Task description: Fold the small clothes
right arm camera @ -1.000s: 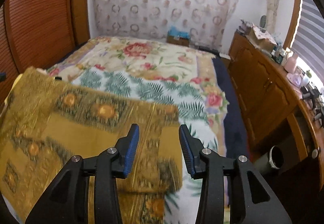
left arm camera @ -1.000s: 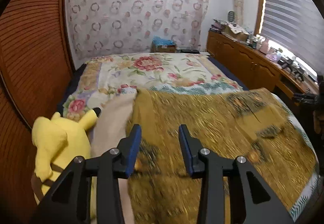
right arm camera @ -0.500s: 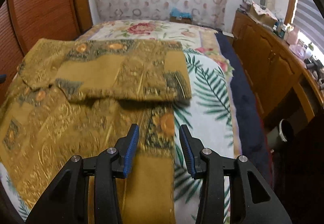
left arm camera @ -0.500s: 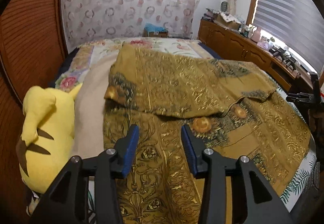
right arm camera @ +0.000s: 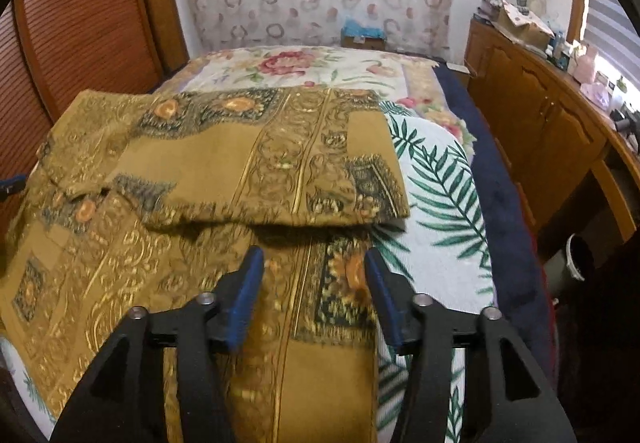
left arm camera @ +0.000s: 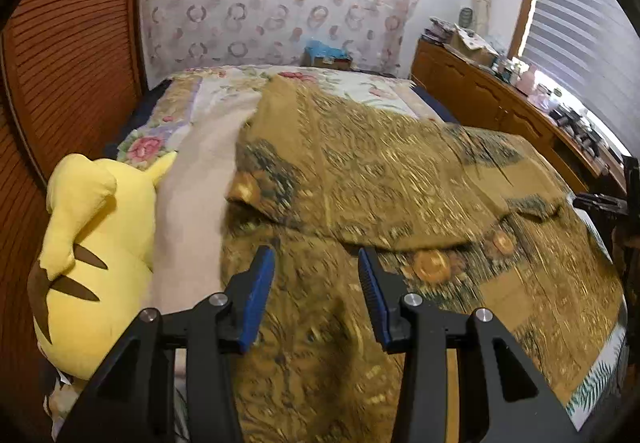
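Nearby, yellow plush toy (left arm camera: 92, 255) beside folded golden garment (right arm camera: 248, 159); both hand-held grippers empty, right (right arm camera: 314, 281) widening.

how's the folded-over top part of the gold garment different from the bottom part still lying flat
The folded-over top part lies doubled on the garment, its free edge toward the camera casting a shadow; the bottom part is a single flat layer reaching the near bed edge. In the right wrist view the top part sits beyond the right tool, while the bottom part runs under its open fingers. Both share the mustard-gold ornate print with dark bordered orange medallions.
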{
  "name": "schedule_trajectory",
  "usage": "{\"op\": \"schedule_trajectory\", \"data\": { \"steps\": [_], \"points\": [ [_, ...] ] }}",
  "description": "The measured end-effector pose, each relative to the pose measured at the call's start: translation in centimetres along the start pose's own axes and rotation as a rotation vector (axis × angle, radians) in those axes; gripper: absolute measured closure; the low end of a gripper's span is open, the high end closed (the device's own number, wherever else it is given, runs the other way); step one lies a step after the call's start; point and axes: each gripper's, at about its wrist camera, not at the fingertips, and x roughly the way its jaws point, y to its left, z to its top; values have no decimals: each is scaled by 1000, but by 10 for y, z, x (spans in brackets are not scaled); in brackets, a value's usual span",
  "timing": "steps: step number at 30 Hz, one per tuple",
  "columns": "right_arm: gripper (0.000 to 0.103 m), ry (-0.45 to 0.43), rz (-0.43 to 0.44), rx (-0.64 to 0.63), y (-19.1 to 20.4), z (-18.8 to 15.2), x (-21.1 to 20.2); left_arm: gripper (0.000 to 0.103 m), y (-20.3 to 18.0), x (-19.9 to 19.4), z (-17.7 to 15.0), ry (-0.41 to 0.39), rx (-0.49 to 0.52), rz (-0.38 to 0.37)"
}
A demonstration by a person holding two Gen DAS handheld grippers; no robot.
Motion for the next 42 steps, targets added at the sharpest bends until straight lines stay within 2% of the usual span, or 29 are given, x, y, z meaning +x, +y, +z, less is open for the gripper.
{"op": "schedule_trajectory", "data": {
  "steps": [6,10,13,18,26,31,35,37,39,42],
  "points": [
    [49,-4,-42,20,-10,17,10,61,23,13,22,-18,-79,47],
    [49,-8,-71,42,-21,28,14,62,34,26,32,-9,-97,23],
    [49,-5,-71,72,-32,34,18,73,34,33,36,6,-80,2],
    [49,2,-65,109,-47,41,24,102,31,40,37,32,-47,15],
    [49,16,-68,132,-59,47,34,103,11,12,39,-35,4,-9],
    [49,25,-8,185,-69,45,40,103,0,-6,44,-79,17,-28],
    [64,36,25,197,-73,44,43,103,-4,-16,45,-104,17,-35],
    [77,40,53,194,-71,43,44,103,-5,-20,44,-113,16,-36],
    [97,46,79,172,-65,41,45,103,-7,-29,43,-131,10,-45],
    [102,22,94,128,-55,40,35,103,-10,-47,40,-164,10,-58]
  ]
}}
